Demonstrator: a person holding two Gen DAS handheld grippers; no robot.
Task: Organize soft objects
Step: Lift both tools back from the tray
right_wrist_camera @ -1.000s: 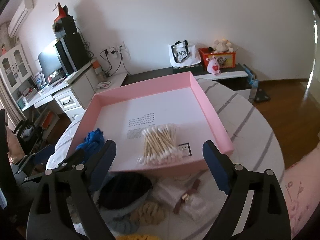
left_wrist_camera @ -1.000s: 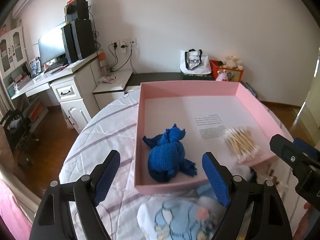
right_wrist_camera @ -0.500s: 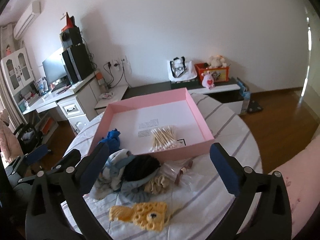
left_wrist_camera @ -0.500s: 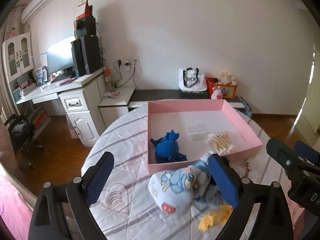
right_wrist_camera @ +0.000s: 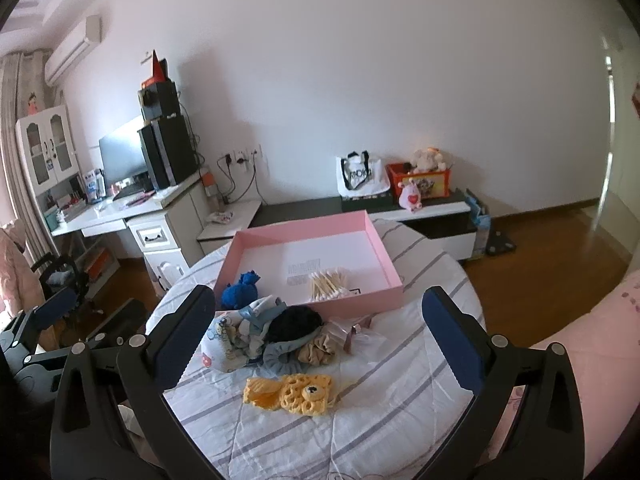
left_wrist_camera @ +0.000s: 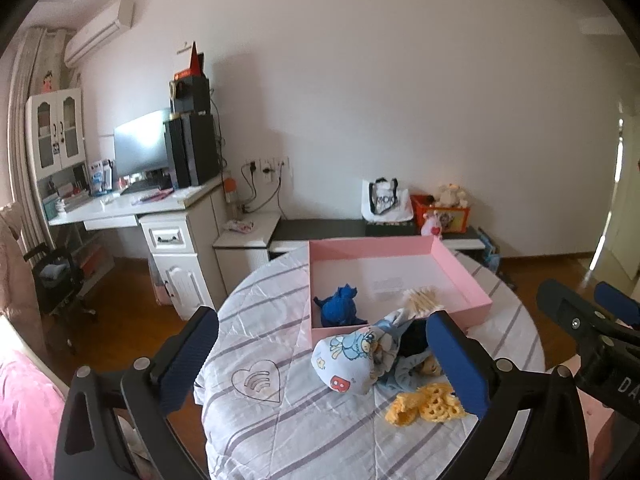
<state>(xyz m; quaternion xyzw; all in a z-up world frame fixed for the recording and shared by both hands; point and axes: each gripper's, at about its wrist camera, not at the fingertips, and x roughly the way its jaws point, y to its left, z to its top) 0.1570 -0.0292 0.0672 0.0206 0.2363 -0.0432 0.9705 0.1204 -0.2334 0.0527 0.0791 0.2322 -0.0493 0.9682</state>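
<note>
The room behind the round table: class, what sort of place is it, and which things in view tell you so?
Most likely a room in a home, perhaps a bedroom or study. A white desk carries a monitor, an air conditioner hangs on the wall, and a plush toy sits on the low cabinet.

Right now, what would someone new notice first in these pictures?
Probably the shallow pink cardboard tray on the striped round table, with a crumpled blue cloth and a bundle of cotton swabs inside. A heap of soft fabric items lies in front of it, a yellow crocheted piece nearest the cameras.
</note>
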